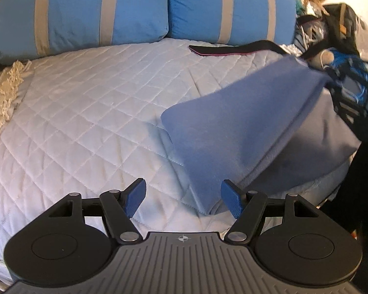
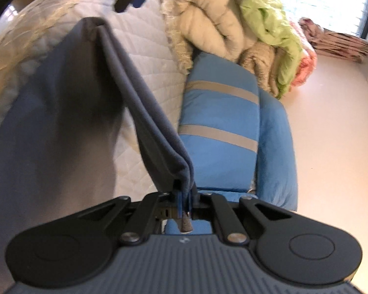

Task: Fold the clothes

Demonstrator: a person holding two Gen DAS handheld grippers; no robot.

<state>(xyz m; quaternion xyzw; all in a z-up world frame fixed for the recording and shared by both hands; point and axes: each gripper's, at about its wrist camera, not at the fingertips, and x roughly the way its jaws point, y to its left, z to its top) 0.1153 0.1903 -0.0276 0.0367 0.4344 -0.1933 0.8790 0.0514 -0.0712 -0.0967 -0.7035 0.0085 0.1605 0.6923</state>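
The blue garment [image 1: 233, 132] lies on the near right of the white quilted bed [image 1: 85, 112], one edge lifted taut, so the folding step looks underway. The right gripper [image 2: 184, 203] is clamped tight on that edge, pointing nearly level. The left gripper [image 1: 182, 197] tilts down over the near corner, jaws apart and empty; next it probably must pinch that corner.

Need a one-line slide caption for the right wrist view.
Right gripper shut on the blue-grey cloth, lifting its edge over the white quilted bed.
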